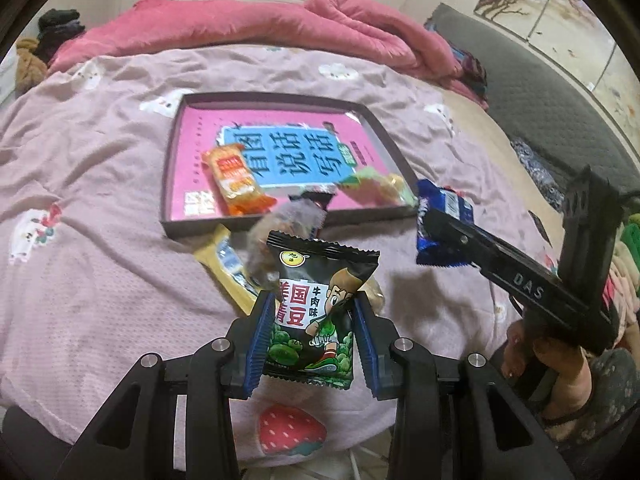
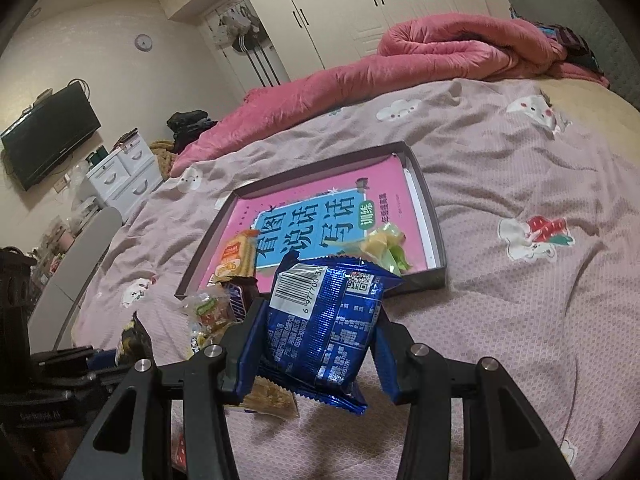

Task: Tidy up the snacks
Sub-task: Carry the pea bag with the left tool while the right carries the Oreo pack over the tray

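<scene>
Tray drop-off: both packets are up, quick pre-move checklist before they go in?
1. Left tongs clamped on the black green-pea packet: ok.
2. Right tongs clamped on the blue packet: ok.
3. Both packets lifted off the bedspread: ok.
4. Bare space in the tray: ok, far half holds only the pink book.
5. Near rim path: not ok, a brown bar and other loose snacks sit at it.
6. Grip firmness: cannot tell.
</scene>
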Available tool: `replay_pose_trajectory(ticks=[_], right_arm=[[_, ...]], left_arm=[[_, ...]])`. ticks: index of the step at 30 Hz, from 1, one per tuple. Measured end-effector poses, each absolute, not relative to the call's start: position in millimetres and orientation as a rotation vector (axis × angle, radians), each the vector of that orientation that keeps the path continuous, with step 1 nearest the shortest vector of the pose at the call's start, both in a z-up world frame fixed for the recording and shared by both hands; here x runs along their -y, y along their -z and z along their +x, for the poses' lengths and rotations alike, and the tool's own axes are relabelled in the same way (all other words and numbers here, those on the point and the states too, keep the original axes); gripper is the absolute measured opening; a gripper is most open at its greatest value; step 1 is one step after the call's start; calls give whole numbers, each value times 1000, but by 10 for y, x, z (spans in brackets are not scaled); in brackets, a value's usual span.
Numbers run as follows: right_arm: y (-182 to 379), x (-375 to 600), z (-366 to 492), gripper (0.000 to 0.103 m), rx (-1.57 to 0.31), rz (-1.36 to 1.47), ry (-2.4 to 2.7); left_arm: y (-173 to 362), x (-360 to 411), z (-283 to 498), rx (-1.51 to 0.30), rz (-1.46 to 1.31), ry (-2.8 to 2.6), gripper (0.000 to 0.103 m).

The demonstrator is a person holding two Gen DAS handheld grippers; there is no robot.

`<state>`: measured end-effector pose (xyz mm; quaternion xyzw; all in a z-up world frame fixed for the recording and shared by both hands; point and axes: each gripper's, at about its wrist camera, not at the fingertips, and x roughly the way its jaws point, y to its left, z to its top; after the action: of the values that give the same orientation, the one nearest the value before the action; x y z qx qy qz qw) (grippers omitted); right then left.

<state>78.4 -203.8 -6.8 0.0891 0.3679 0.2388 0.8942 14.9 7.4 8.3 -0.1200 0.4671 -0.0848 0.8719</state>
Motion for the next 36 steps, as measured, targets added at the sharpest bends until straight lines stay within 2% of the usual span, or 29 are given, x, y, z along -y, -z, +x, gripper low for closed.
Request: replay_pose_trajectory(ticks=[36], right_arm=[[-170,1889,911,48,-691,139,-513]], left_arm=[[-239,-660,513,-884,-318,23,41]])
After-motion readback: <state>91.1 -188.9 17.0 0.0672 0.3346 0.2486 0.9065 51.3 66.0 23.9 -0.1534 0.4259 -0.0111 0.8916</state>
